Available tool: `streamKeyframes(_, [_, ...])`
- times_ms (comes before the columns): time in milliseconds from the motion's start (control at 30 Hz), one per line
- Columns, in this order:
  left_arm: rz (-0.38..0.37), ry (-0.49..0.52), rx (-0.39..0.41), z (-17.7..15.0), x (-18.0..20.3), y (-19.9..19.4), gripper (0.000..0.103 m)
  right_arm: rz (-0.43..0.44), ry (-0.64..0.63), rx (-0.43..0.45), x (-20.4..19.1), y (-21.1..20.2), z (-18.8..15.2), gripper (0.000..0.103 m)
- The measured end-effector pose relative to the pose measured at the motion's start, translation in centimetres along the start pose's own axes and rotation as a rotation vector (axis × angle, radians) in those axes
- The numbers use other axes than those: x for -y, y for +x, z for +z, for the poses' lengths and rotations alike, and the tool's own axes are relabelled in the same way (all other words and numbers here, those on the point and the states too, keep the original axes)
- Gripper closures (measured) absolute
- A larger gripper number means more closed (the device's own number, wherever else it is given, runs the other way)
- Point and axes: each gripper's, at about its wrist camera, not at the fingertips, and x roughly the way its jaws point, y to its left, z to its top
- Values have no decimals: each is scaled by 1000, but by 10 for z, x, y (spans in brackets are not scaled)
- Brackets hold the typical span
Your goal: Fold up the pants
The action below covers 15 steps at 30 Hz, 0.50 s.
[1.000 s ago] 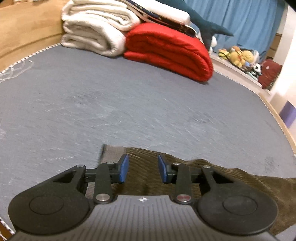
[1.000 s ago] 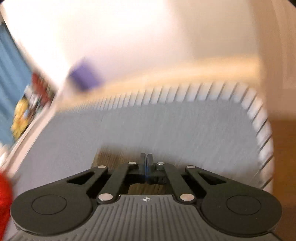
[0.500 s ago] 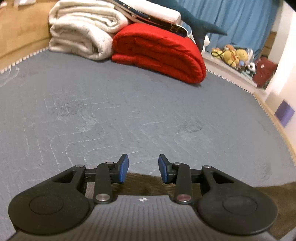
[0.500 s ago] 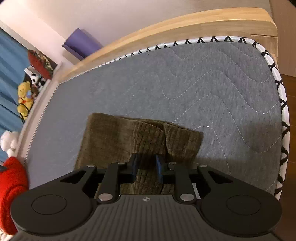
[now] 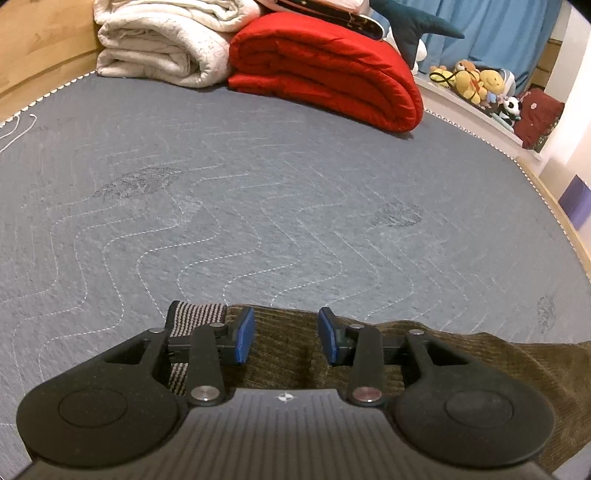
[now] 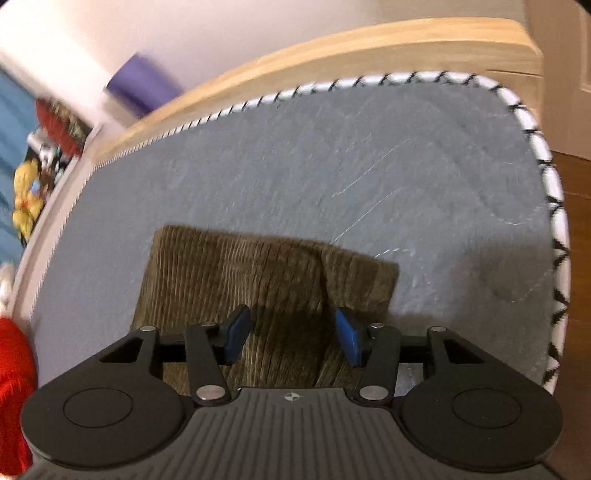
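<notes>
With both my left gripper (image 5: 286,339) and right gripper (image 6: 291,338) spread, jaws just opening, the pants (image 6: 236,273) look soft and limp near the mattress (image 6: 332,166) corner, so I'd pinch their edges.

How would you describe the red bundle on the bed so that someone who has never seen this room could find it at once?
Start at the grey quilted mattress and look to its far end. Two folded bundles lie there side by side: a cream blanket towards the wooden frame, and the red quilt beside it, nearer the blue curtain. It is the only bright red, smooth, puffy bedding there.
</notes>
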Motion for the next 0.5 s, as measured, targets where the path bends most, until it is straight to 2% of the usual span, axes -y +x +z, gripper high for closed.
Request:
streamKeyframes(33, [4,-1,-1,1,0,1,58,-7,-32,7,-6,3,-1,63])
streamKeyframes(67, [4,-1,-4,1,0,2,58,-6,-58,10,-10,4,-2,82])
streamKeyframes(100, [2,-2,-7,1,0,2,58,11,-67,17,-12,2,-3,90])
streamKeyframes(267, [-13,35,-5,-1,4,-1,58,41,-25,187,-26,-48,-10,92])
streamKeyframes(333, [-16,55,-18,-2,6,1,58,15,-43,239,-34,-62,-15,92])
streamKeyframes(400, [-21,61,-37,-4,5,6,58,-55,-66,215,-35,-55,-17,92])
streamKeyframes(500, [-36,65,-72,-7,3,12,58,-206,-1,117,-20,-33,-14,86])
